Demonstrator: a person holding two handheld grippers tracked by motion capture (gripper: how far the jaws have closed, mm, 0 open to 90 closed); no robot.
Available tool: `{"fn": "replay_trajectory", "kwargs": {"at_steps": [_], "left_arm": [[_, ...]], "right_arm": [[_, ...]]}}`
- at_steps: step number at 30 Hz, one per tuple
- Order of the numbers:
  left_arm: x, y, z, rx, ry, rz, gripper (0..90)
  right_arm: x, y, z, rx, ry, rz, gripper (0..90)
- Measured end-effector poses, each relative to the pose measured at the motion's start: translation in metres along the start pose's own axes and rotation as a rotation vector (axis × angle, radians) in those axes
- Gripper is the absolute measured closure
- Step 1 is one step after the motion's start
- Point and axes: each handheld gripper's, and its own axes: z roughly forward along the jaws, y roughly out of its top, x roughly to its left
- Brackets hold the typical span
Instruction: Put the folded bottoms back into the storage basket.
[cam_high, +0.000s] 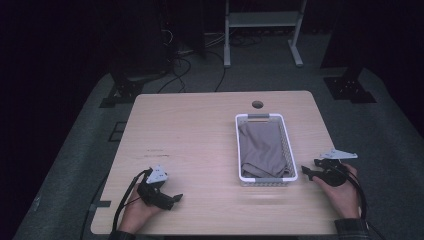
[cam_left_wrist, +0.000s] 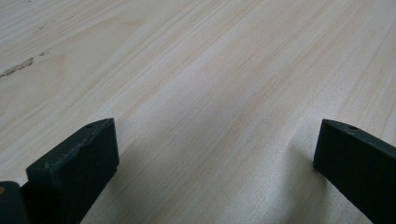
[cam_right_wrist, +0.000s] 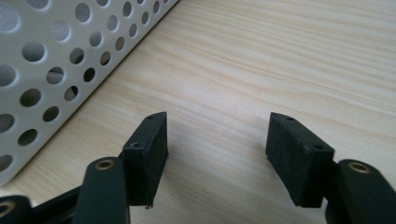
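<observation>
Left of the white basket (cam_high: 289, 145), well apart from it, the left gripper (cam_high: 176, 198) is rested on the table (cam_high: 200, 130) with jaws spread wide and empty. The grey cloth (cam_high: 262, 150) is seen lying inside the basket. Just right of the basket, the right gripper (cam_high: 305, 171) is held low, jaws parted on nothing. The placing step is judged finished; withdrawal seems called for next. The cloth's lower folds are hidden by the basket wall.
</observation>
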Motion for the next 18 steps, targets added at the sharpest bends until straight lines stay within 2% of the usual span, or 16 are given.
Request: {"fn": "replay_trajectory", "kwargs": {"at_steps": [3, 8, 18], "left_arm": [[0.0, 0.0, 0.0, 0.0, 0.0, 0.0, 0.0], [0.0, 0.0, 0.0, 0.0, 0.0, 0.0, 0.0], [0.0, 0.0, 0.0, 0.0, 0.0, 0.0, 0.0]], "right_arm": [[0.0, -0.0024, 0.0015, -0.018, -0.007, 0.003, 29.2], [0.0001, -0.0013, 0.0038, 0.0, -0.012, 0.005, 17.0], [0.0, -0.0012, 0.004, 0.003, -0.016, 0.008, 16.3]]}}
